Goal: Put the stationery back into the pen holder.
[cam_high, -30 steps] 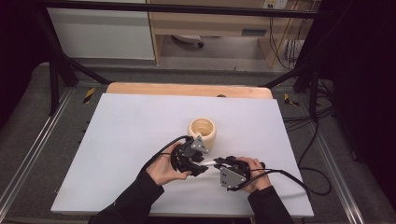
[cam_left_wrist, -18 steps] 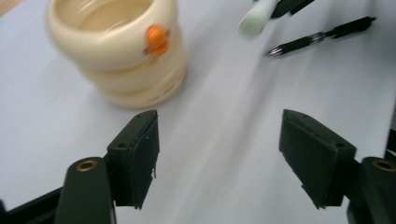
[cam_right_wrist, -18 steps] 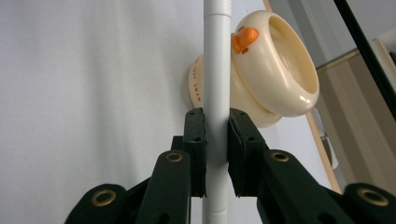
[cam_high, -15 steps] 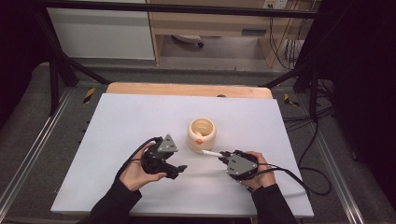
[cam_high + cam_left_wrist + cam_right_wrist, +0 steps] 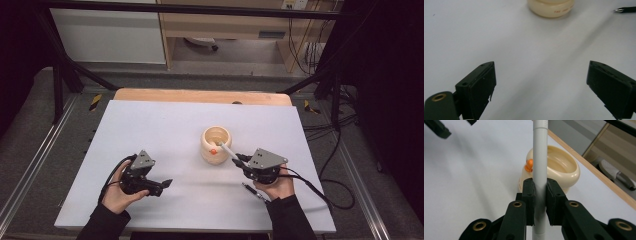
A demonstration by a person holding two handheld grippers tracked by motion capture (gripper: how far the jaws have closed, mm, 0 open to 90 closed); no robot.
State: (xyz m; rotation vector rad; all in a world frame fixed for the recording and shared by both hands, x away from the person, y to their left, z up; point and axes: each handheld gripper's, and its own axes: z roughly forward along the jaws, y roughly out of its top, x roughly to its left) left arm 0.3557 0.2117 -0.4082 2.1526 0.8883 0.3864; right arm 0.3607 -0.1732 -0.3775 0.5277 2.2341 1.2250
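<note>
White pen clamped in right tongs, tip by cup rim

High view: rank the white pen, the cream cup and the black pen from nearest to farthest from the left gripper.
From the left gripper:
1. Cream cup, up and to its right, mid-table.
2. White pen, just beyond, clamped in the right gripper.
3. Black pen, lying by the right hand.

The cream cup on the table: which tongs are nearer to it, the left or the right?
Right. The right tongs, shut on a white pen, sit just beside the cream cup, the pen reaching toward its side. The left tongs stand open, well away at the cup's lower left.
</note>
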